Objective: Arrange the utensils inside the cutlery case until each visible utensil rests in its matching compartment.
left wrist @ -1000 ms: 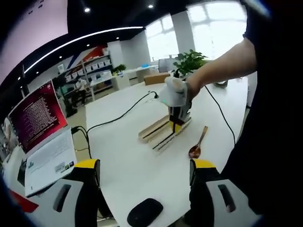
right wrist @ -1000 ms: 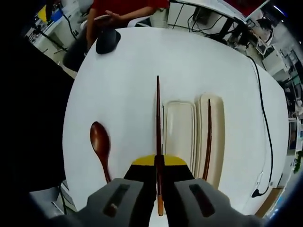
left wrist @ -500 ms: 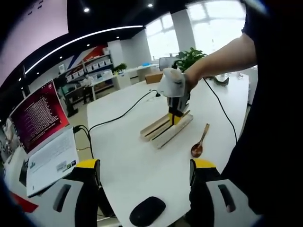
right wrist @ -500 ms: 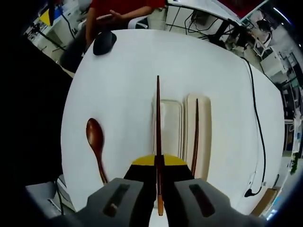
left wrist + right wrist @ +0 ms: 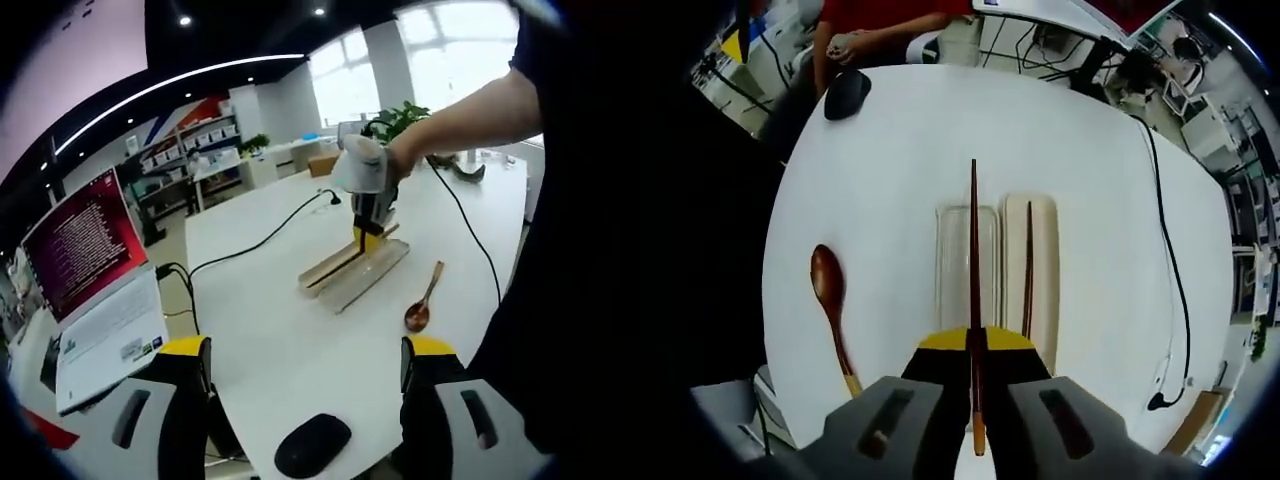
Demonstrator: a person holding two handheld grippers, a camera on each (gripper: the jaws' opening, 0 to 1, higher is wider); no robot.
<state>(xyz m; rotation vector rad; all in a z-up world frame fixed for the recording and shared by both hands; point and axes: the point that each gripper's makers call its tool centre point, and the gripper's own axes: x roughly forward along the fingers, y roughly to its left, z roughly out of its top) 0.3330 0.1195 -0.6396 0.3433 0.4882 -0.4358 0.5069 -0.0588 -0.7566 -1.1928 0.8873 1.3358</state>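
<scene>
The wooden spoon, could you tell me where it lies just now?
In the right gripper view the wooden spoon lies on the white table, left of the cutlery case.

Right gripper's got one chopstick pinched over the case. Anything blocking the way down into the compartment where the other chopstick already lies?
Nothing visible does. The right gripper holds the chopstick above the cutlery case, roughly over the line between its two parts. The other chopstick lies alone in the right-hand compartment. The spoon rests on the table, well aside.

Two chopsticks (image 5: 974, 270) (image 5: 1027, 268), one spoon (image 5: 828, 297), one two-part cutlery case (image 5: 1043, 262), one mouse (image 5: 846, 93), one laptop (image 5: 92, 290).
</scene>
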